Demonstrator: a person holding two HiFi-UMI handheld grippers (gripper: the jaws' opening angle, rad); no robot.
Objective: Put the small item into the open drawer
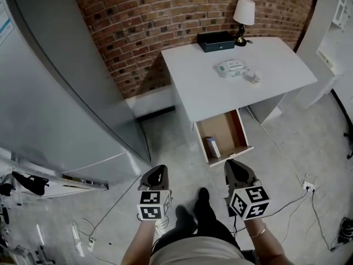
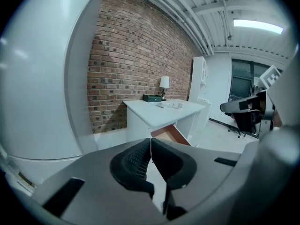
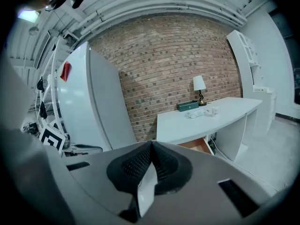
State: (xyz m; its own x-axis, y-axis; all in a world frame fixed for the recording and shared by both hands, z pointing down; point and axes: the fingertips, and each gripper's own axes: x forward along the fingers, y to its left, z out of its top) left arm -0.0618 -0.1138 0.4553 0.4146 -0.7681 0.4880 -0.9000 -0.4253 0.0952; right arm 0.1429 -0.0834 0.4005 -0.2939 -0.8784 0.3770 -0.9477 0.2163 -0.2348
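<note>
**Desk** (image 1: pixel 237 76): white, set against the brick wall (image 1: pixel 165 15); taken here as the reference point.

**Open drawer** (image 1: pixel 223 134): pulled out from under the desk's near edge, brown inside, white front panel.

**Small item** (image 1: pixel 213 147): pale box with a blue end, inside the drawer on its left side, towards the end furthest from the desk.

**On the desk:** black box (image 1: pixel 216 40) and lamp (image 1: pixel 243 15) at the back by the wall. A wipes pack (image 1: pixel 230 67) sits mid-top, with a small white object (image 1: pixel 253 78) just beside it.

**Left gripper** (image 1: pixel 157 171): held well short of the desk, out beyond the drawer front and left of it. Jaws clenched tip to tip, nothing between them.

**Right gripper** (image 1: pixel 234 167): near the drawer's front panel, on the side away from the desk. Jaws pressed together, empty.

**Refrigerator** (image 1: pixel 55 93): large and grey-white, left of the desk.

**Cables** (image 1: pixel 298 195): on the floor, right of the drawer.
</note>
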